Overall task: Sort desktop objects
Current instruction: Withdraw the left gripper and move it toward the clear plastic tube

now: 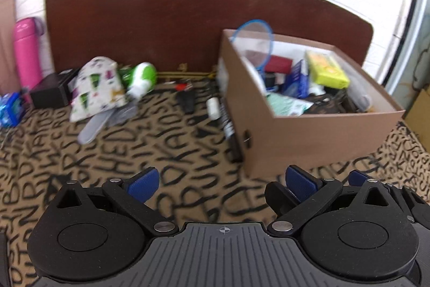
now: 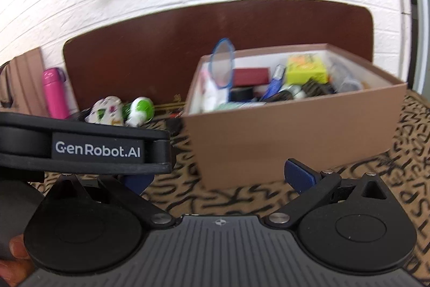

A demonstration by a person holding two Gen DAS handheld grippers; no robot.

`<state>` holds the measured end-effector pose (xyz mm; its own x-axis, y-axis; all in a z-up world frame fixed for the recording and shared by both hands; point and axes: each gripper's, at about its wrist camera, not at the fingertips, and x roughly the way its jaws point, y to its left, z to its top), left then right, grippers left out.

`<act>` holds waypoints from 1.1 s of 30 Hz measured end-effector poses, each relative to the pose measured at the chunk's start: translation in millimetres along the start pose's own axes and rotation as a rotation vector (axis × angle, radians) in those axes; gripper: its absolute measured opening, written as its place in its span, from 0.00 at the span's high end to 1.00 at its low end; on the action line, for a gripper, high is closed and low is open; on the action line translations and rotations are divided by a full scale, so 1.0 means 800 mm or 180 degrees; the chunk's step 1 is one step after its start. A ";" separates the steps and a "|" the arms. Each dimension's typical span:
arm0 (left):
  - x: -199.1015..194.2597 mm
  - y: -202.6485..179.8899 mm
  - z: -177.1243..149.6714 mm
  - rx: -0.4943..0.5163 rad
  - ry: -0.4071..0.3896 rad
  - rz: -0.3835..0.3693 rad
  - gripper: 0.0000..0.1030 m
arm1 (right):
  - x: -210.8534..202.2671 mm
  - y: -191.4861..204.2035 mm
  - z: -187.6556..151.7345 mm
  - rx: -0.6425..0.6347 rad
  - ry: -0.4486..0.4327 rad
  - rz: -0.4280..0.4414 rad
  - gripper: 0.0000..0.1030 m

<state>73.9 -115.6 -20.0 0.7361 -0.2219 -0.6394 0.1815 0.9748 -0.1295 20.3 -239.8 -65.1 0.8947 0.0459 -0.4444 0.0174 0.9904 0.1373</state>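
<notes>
1. Letter-print cloth covers the desk, brown board upright at the back.
2. Brown cardboard box on the right, holding a yellow-green pack, blue-rimmed mirror, dark red case.
3. Loose items left of the box: patterned pouch, green-white bottle, black marker lying alongside the box wall.
4. Pink flask far left.
5. Left gripper: fingers spread, empty, above the cloth.
6. Right gripper: spread, empty, facing the box.
</notes>
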 end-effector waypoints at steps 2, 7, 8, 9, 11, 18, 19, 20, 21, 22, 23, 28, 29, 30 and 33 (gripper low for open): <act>-0.003 0.012 -0.006 -0.0036 0.0021 0.0046 0.00 | 0.000 0.012 -0.006 -0.0024 0.0035 0.0030 0.01; -0.009 0.036 -0.018 -0.0119 0.0046 0.0180 0.00 | 0.000 0.041 -0.019 -0.0106 0.0126 0.0150 0.00; -0.011 0.040 -0.020 -0.0130 0.0045 0.0212 0.00 | 0.001 0.047 -0.021 -0.0129 0.0145 0.0165 0.00; -0.012 0.044 -0.022 -0.0137 0.0040 0.0242 0.00 | 0.001 0.051 -0.022 -0.0148 0.0164 0.0174 0.00; -0.014 0.052 -0.024 -0.0144 0.0035 0.0292 0.00 | 0.004 0.061 -0.025 -0.0187 0.0207 0.0207 0.00; -0.016 0.084 -0.035 -0.0234 0.0102 0.0300 0.00 | 0.011 0.084 -0.033 -0.0239 0.0334 0.0309 0.00; -0.016 0.090 -0.037 -0.0260 0.0110 0.0280 0.00 | 0.013 0.087 -0.033 -0.0248 0.0349 0.0310 0.00; -0.015 0.095 -0.038 -0.0274 0.0113 0.0270 0.00 | 0.016 0.091 -0.034 -0.0270 0.0368 0.0295 0.00; -0.015 0.100 -0.038 -0.0284 0.0112 0.0268 0.00 | 0.019 0.096 -0.035 -0.0298 0.0380 0.0263 0.00; -0.015 0.104 -0.039 -0.0296 0.0102 0.0271 0.00 | 0.021 0.099 -0.035 -0.0338 0.0385 0.0230 0.00; -0.014 0.109 -0.038 -0.0305 0.0086 0.0273 0.00 | 0.023 0.103 -0.036 -0.0387 0.0382 0.0221 0.00; -0.008 0.133 -0.030 -0.0296 0.0007 0.0288 0.00 | 0.036 0.119 -0.032 -0.0580 0.0314 0.0374 0.00; -0.005 0.140 -0.027 -0.0290 0.0007 0.0307 0.00 | 0.039 0.122 -0.030 -0.0616 0.0283 0.0410 0.00; -0.001 0.146 -0.023 -0.0289 0.0013 0.0329 0.00 | 0.044 0.126 -0.027 -0.0654 0.0243 0.0458 0.00; 0.009 0.165 -0.010 -0.0292 0.0003 0.0367 0.01 | 0.057 0.133 -0.018 -0.0729 0.0143 0.0611 0.00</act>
<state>98.0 11.9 -48.1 0.7481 -0.1083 -0.6547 0.0352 0.9917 -0.1238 56.7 -130.4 -83.6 0.8511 0.2359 -0.4690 -0.2560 0.9664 0.0216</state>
